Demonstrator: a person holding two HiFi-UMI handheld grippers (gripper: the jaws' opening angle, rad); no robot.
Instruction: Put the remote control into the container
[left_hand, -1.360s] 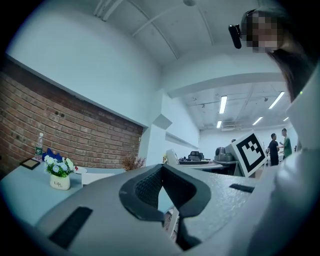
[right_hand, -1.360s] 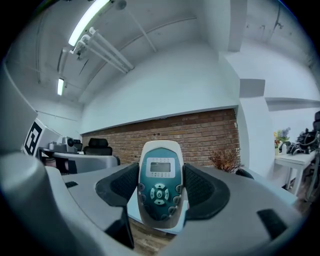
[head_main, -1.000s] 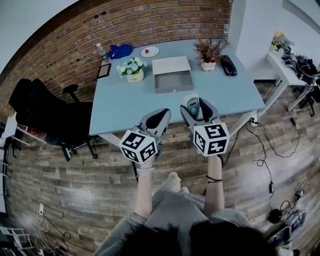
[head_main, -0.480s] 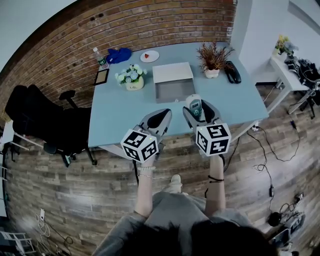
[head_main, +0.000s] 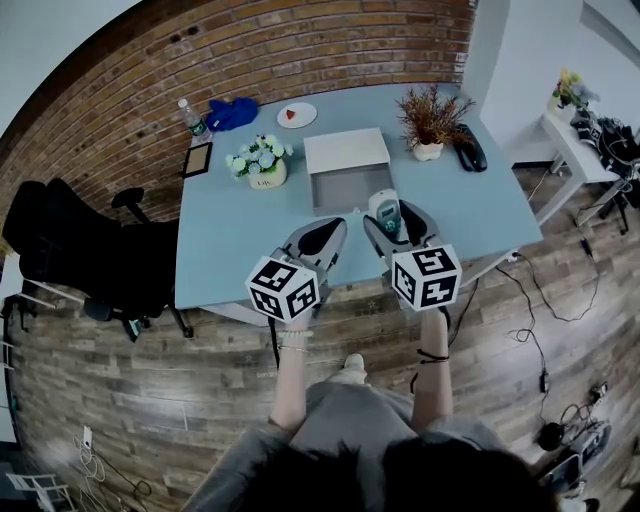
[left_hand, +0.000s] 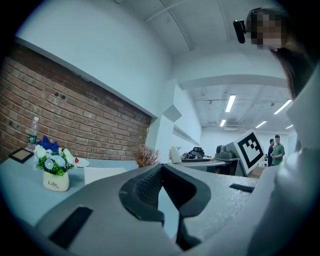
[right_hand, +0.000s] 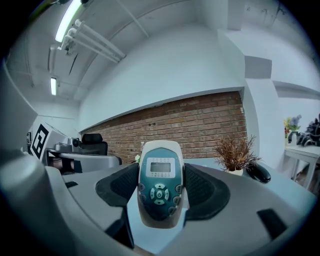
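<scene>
Over the worktop's (head_main: 225, 235) near edge, the right gripper (head_main: 387, 214) hugs the remote control (right_hand: 160, 186) in its fingers. The left gripper (head_main: 320, 234) has its fingers together, empty. Next, I think, carry it forward over the container (head_main: 330, 208).

Left gripper (left_hand: 160, 169): jaws closed tip to tip, nothing held between them.
Just beyond the tips, slightly left: dried plant (left_hand: 145, 156).
Left of the jaws, on a pale blue table (left_hand: 20, 192): white container (left_hand: 102, 174), small plate (left_hand: 80, 162), flower pot (left_hand: 55, 175), picture frame (left_hand: 21, 155), blue cloth (left_hand: 48, 145), water bottle (left_hand: 32, 134).
Behind these: brick wall (left_hand: 85, 120).
Far right of the jaws: two standing people (left_hand: 275, 150).
</scene>
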